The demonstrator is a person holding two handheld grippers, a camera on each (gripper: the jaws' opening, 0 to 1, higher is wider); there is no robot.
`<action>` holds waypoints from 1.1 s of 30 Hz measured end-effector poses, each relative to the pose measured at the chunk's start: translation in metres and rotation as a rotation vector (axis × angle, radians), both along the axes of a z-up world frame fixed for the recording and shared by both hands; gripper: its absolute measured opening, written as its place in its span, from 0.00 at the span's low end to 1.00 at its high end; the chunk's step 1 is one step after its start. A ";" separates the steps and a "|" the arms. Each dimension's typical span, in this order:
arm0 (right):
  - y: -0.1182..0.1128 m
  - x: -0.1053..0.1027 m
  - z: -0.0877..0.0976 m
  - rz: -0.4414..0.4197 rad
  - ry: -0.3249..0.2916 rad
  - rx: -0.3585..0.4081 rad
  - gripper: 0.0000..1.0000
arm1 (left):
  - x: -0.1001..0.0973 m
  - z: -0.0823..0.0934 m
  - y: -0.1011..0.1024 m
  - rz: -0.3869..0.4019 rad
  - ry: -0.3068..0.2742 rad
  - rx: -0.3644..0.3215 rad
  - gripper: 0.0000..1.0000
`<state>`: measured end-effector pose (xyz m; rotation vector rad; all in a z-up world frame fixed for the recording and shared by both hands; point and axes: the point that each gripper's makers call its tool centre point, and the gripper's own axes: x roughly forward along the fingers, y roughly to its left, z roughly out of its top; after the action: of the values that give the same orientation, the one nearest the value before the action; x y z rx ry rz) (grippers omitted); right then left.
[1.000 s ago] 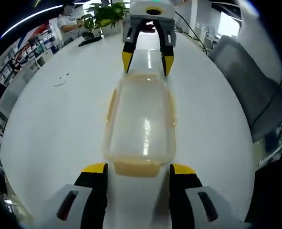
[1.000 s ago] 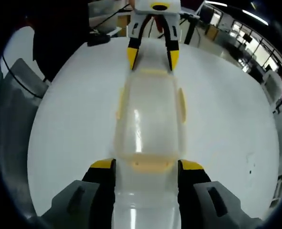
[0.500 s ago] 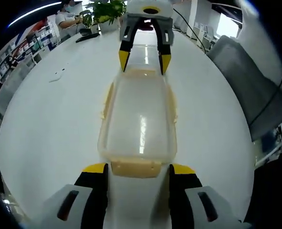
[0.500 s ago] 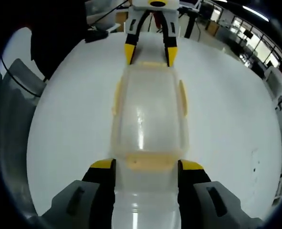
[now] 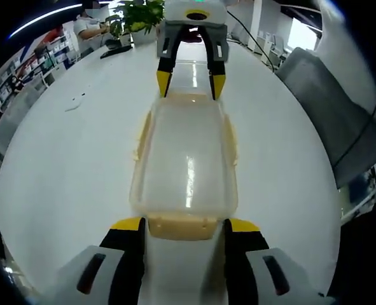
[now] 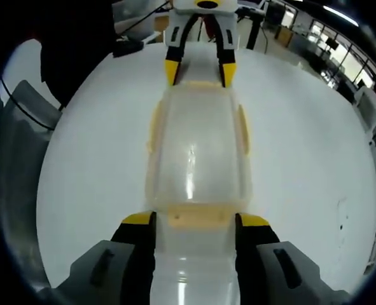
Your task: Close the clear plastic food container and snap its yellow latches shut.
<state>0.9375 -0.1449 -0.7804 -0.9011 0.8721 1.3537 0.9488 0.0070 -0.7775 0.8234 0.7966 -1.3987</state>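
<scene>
Both hand-held grippers, left (image 5: 182, 223) and right (image 6: 195, 219), face each other, jaws spread at the container's (image 5: 186, 159) ends.

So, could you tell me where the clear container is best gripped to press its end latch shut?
Grip the yellow end latch of the container, coming straight in along its long axis: the tab lies centred between the left hand-held gripper's open jaws.
</scene>
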 end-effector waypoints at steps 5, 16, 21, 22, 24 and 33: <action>-0.001 -0.002 0.000 0.012 -0.004 -0.015 0.46 | -0.001 0.001 -0.001 -0.007 0.000 0.004 0.44; -0.004 0.005 -0.002 -0.008 0.002 -0.084 0.41 | -0.004 0.003 -0.002 -0.007 0.001 0.005 0.44; -0.005 0.005 -0.002 -0.019 0.023 -0.114 0.40 | -0.005 0.004 -0.002 -0.007 0.002 0.011 0.44; -0.005 0.004 -0.003 -0.022 0.030 -0.121 0.42 | -0.005 0.004 -0.002 -0.007 0.002 0.011 0.44; -0.006 0.002 -0.005 -0.007 0.027 -0.137 0.45 | -0.005 0.004 -0.002 -0.008 0.002 0.012 0.44; -0.003 0.003 -0.006 0.011 0.021 -0.150 0.43 | -0.006 0.005 -0.003 -0.010 0.002 0.015 0.44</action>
<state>0.9401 -0.1479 -0.7865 -1.0097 0.9967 1.3219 0.9424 0.0044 -0.7728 0.8386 0.8064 -1.4042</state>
